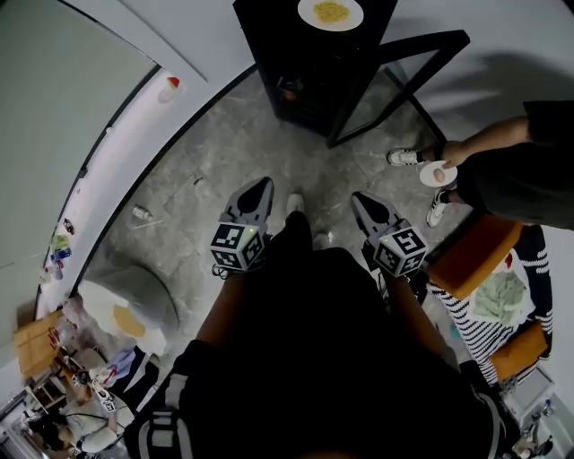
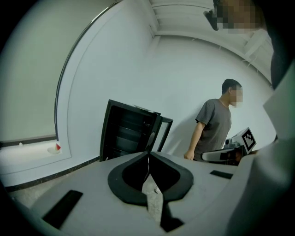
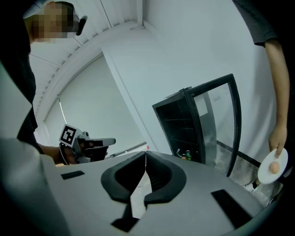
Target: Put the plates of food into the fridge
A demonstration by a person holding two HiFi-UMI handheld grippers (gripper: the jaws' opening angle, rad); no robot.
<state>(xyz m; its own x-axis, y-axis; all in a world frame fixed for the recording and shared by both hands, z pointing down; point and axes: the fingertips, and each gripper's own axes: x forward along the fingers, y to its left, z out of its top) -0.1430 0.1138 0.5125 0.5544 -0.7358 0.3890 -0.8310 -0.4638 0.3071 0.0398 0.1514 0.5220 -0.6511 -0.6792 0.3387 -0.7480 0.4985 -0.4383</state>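
Left gripper point(image 1: 260, 186): jaws clenched, nothing between them. Ahead stands a black fridge point(image 1: 305, 90). On its top sits a white plate point(image 1: 331, 12) heaped with yellow food. Right gripper point(image 1: 360, 199): clenched, empty. The fridge's glass door point(image 1: 386, 90) is swung open. Far right, a bystander's hand holds a small white plate point(image 1: 438, 173) with one pale orange item.

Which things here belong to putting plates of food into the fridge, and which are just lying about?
Job: open fridge; plate of food on top of it; bystander's plate.
Lying about: bowl on the ledge; small object on the floor; orange chair.
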